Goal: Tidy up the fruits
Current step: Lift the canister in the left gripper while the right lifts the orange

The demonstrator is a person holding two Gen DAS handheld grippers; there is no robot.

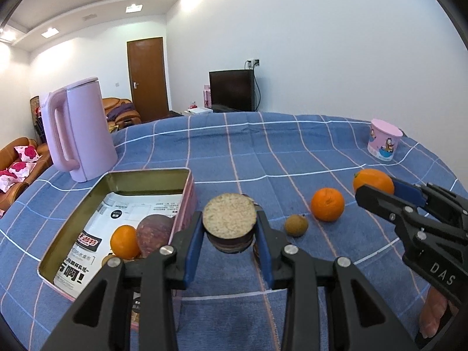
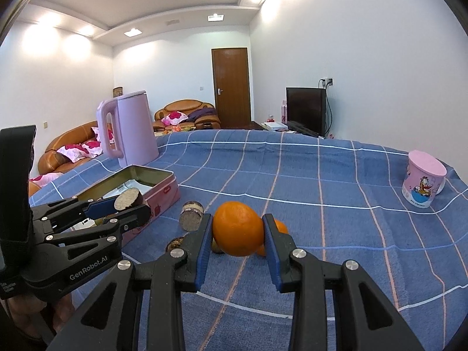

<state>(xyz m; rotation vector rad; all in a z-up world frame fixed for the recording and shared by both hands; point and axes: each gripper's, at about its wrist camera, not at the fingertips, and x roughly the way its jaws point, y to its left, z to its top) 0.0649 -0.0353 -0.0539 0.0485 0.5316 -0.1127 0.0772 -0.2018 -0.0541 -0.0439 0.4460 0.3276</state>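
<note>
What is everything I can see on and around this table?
Tin box: one, pink, left on the table; holds an orange, a purple slice and printed paper.
Oranges: two more, one loose, one in the right gripper.
Small brown fruit: one, beside the loose orange.
Cut brown pieces: one held by the left gripper, another on the cloth.
Kettle: one, pink, behind the box.
Cup: one, pink, far right.
Tablecloth: blue checked.
Grippers: two, black, blue-padded jaws.
</note>
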